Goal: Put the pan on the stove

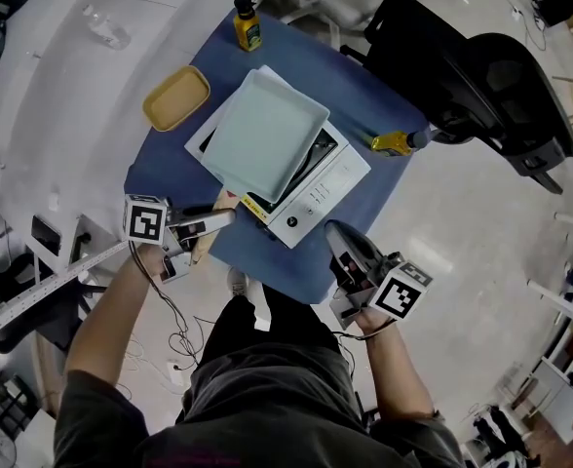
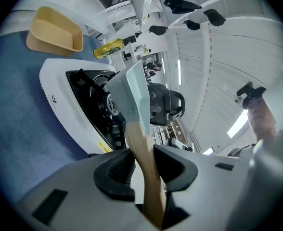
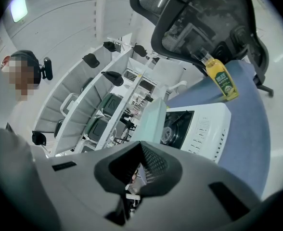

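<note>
The left gripper is clamped on the pan's wooden handle; in the left gripper view both pads press the wood, and the handle's near end runs down out of sight between the jaws. The right gripper hangs off the table's near right side with its jaws together and nothing between them. The pale green square pan lies over the white stove and hides most of the burner from above; the left gripper view shows it edge-on across the black burner well of the stove, but whether its base rests on the supports cannot be told. The stove's control panel and near corner stay uncovered, that corner close to the near edge of the blue table. Bare blue cloth lies left of the stove and along the far right side. A yellow tray sits near the table's left edge, apart from the stove. One yellow bottle stands at the far corner, a second bottle at the right edge. A black chair crowds that right side, partly cut off in the right gripper view
</note>
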